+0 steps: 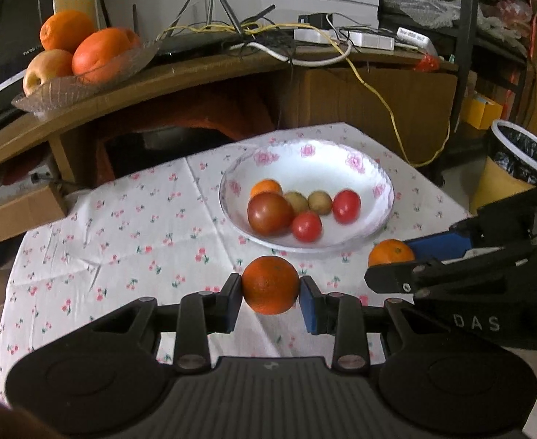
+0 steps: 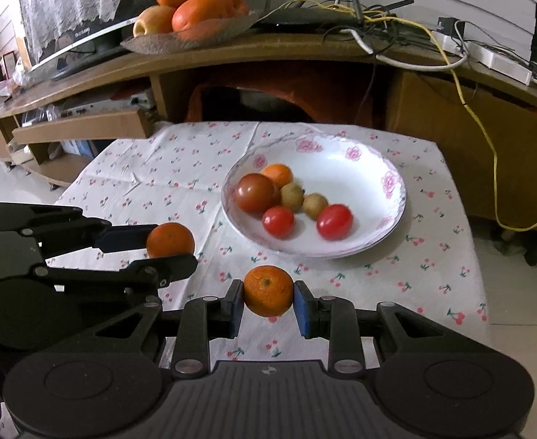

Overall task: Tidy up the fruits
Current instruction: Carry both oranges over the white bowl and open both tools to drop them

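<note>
Left gripper [image 1: 270, 289], seen from its own wrist camera, is clamped on a dark orange [image 1: 270, 284], one pad pressed to each side, above the cloth [image 1: 122, 241] just short of the bowl [image 1: 316, 168]. Inside the bowl lie a big tomato [image 1: 269, 213], two small tomatoes [image 1: 306, 226] [image 1: 346, 206], two kiwis [image 1: 297, 201] [image 1: 320, 202] and a tangerine [image 1: 266, 187] at the back. At the right edge the right gripper [image 1: 391, 261] comes in sideways, its fingers closed on a second orange [image 1: 391, 252] beside the bowl's near rim. Only this view shows a lined bin [image 1: 524, 153] at far right. A glass dish [image 1: 78, 87] of fruit sits on the shelf at upper left.

From the right wrist camera, the right gripper [image 2: 268, 298] grips the lighter orange [image 2: 268, 290], its stem end facing the lens, over the cloth [image 2: 415, 256] in front of the bowl [image 2: 341, 161]. The left gripper [image 2: 169, 248] enters from the left with the dark orange [image 2: 170, 239] between its fingers, near the bowl's left side. Only here does the screen [image 2: 82, 44] left of the glass dish [image 2: 180, 42] appear, lace hanging behind it.
</note>
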`<control>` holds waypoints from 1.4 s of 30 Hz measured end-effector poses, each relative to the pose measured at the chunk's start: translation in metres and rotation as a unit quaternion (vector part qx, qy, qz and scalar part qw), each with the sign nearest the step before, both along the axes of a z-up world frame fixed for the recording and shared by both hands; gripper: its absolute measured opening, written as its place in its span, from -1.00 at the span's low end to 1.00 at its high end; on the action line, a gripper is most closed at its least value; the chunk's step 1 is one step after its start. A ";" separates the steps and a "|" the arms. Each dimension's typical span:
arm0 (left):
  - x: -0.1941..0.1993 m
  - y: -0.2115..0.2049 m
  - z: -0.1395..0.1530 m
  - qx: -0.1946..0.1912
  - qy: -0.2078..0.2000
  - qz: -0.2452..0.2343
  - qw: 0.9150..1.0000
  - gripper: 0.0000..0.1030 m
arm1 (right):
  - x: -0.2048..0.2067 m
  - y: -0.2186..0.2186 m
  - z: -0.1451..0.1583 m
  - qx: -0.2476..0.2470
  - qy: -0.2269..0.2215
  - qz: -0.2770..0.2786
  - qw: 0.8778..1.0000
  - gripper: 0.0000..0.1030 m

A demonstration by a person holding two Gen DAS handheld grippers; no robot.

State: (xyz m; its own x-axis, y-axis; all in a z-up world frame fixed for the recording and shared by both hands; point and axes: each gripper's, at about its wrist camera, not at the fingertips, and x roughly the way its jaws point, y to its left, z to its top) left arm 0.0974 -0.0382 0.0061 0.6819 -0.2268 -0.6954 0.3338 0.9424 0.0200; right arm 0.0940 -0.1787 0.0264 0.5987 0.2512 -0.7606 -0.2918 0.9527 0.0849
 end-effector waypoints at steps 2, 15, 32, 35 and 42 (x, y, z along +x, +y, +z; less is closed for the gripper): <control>0.006 -0.003 0.002 0.002 -0.004 0.000 1.000 -0.25 | 0.005 -0.002 0.002 -0.002 -0.004 -0.003 1.000 -0.46; 0.071 -0.028 0.009 0.001 -0.017 0.012 1.000 -0.25 | 0.067 -0.027 0.005 0.000 -0.020 -0.035 0.999 -0.43; 0.117 -0.045 -0.013 0.018 -0.011 0.009 1.000 -0.25 | 0.118 -0.036 -0.020 -0.022 -0.012 -0.037 0.999 -0.43; 0.120 -0.045 -0.012 0.017 -0.011 0.010 1.000 -0.25 | 0.122 -0.036 -0.021 -0.022 -0.013 -0.041 0.999 -0.42; 0.122 -0.048 -0.015 0.023 -0.013 0.005 1.000 -0.26 | 0.126 -0.037 -0.026 -0.021 -0.007 -0.043 0.999 -0.38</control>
State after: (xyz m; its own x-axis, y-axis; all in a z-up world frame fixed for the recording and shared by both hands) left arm 0.2196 -0.0866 -0.0092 0.7014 -0.1884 -0.6875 0.3237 0.9434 0.0718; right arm 0.2197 -0.2160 0.0007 0.6277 0.1666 -0.7604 -0.2096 0.9769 0.0410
